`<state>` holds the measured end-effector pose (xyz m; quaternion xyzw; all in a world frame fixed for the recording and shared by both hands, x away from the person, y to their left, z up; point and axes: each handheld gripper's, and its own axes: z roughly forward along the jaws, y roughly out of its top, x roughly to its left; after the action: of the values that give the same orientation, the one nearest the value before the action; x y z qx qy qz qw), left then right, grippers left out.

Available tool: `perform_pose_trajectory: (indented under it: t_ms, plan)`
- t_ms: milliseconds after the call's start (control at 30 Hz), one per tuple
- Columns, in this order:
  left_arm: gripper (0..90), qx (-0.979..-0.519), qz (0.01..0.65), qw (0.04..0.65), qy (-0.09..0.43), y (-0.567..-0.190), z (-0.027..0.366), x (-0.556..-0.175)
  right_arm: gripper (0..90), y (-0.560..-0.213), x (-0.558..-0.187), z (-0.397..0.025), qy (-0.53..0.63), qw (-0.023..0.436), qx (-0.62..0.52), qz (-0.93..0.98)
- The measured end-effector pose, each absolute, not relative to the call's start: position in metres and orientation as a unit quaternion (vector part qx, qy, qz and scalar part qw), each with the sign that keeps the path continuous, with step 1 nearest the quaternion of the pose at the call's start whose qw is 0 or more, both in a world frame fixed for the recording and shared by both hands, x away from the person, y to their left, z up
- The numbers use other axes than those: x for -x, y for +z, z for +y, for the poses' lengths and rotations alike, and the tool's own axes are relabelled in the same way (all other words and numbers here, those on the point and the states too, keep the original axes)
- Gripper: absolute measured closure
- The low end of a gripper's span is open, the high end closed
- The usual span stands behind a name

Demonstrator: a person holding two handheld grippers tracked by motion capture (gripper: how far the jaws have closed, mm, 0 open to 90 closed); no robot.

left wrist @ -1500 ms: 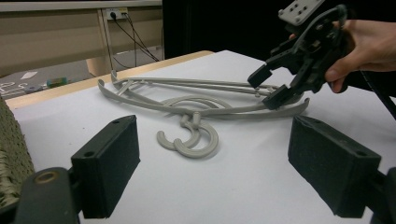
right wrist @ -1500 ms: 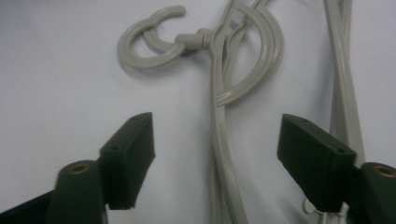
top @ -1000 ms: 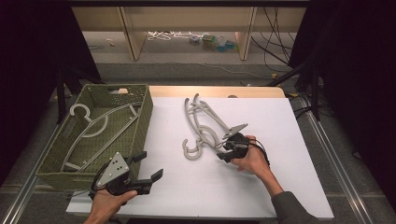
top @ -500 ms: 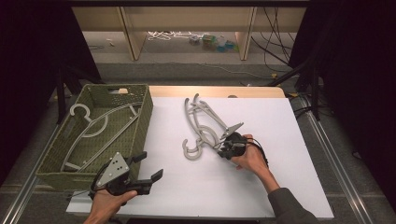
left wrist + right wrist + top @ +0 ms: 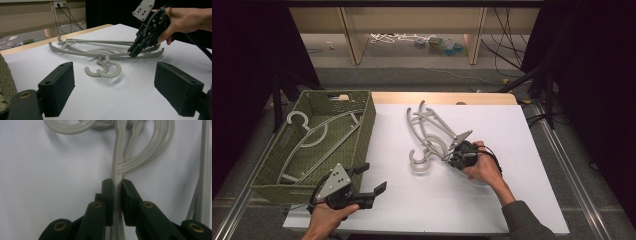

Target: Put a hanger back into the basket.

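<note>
A small pile of grey plastic hangers (image 5: 428,131) lies tangled in the middle of the white table top, hooks toward me. My right gripper (image 5: 449,159) is down at the near side of the pile. In the right gripper view its jaws (image 5: 116,183) are shut on one thin hanger arm (image 5: 119,152). The left gripper view shows the same grip (image 5: 133,52) on the hangers (image 5: 100,53) from the side. My left gripper (image 5: 373,177) hovers near the table's front left, open and empty, its black pads (image 5: 60,82) wide apart.
A green woven basket (image 5: 368,125) stands at the left of the table with one pale hanger (image 5: 312,135) lying inside. Metal rails run along both table sides. Cables and shelving sit on the floor beyond the far edge.
</note>
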<state>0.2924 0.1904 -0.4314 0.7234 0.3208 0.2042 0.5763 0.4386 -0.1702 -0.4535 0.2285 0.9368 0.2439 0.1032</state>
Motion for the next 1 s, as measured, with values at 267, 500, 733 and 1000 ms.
perform_pose_trajectory:
  t_ms: [267,500,733,1000]
  plan:
    - [16.8,-0.727,0.313,0.574,0.209,-0.431,0.191,-0.293,82.5,-0.441,-0.433,-0.169,0.247,0.12,-0.208,0.939]
    - [18.3,-0.73,0.31,0.571,0.213,-0.432,0.19,-0.293,82.6,-0.426,-0.426,-0.172,0.264,0.138,-0.199,0.934]
    - [22.7,-0.752,0.27,0.54,0.264,-0.432,0.185,-0.295,82.6,-0.406,-0.405,-0.182,0.292,0.139,-0.177,0.93]
    - [25.4,-0.774,0.263,0.482,0.315,-0.429,0.176,-0.305,82.6,-0.393,-0.379,-0.182,0.327,0.104,-0.155,0.926]
